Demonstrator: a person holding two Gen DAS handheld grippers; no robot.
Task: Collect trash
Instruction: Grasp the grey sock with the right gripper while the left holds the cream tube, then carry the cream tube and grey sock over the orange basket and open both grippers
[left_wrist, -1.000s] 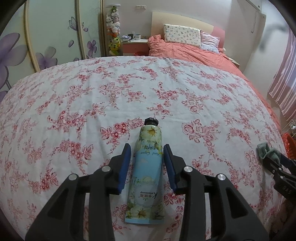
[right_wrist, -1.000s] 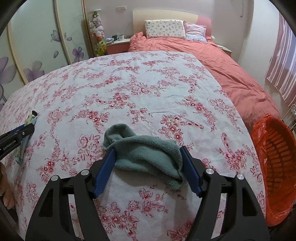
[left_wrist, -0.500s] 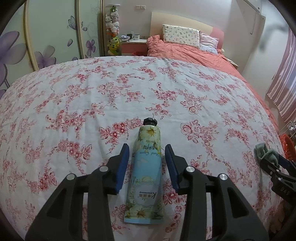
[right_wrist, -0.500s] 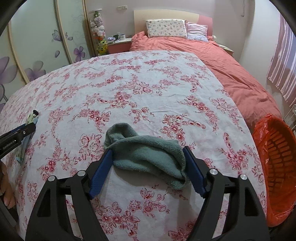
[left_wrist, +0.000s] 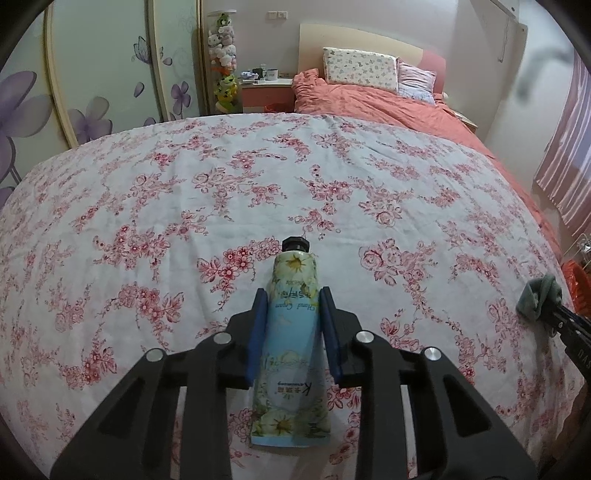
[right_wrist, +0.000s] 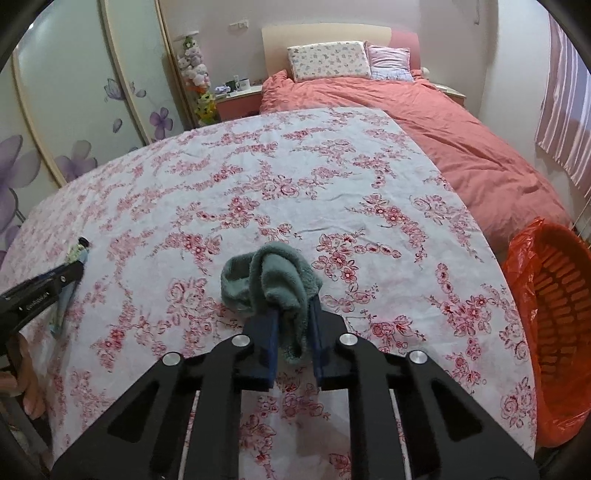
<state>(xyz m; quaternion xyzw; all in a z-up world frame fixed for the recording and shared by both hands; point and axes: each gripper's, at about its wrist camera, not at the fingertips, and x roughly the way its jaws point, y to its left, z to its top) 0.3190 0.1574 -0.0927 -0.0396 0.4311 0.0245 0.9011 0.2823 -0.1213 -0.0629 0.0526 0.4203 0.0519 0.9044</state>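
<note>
A pale blue hand-cream tube (left_wrist: 291, 387) with a black cap lies on the flowered tablecloth (left_wrist: 221, 184), cap pointing away. My left gripper (left_wrist: 292, 295) is closing, and its blue pads press on the tube's sides. In the right wrist view a grey-green cloth (right_wrist: 273, 277) is bunched up between the pads of my right gripper (right_wrist: 293, 312), which is closing on it. That view also shows the left gripper (right_wrist: 44, 291) and the tube (right_wrist: 75, 254) at the far left. The left wrist view catches the cloth (left_wrist: 539, 297) at its right edge.
An orange basket (right_wrist: 554, 314) lined with an orange bag stands below the table's right edge. Beyond the table are a bed with a coral duvet (right_wrist: 443, 129), a nightstand (left_wrist: 266, 92) and flowered wardrobe doors (left_wrist: 103, 74). A hand (right_wrist: 29, 369) shows at lower left.
Both grippers have closed: the left pads now press on the tube, and the right pads have squeezed the spread cloth into a bunch. Neither hand has shifted much.
</note>
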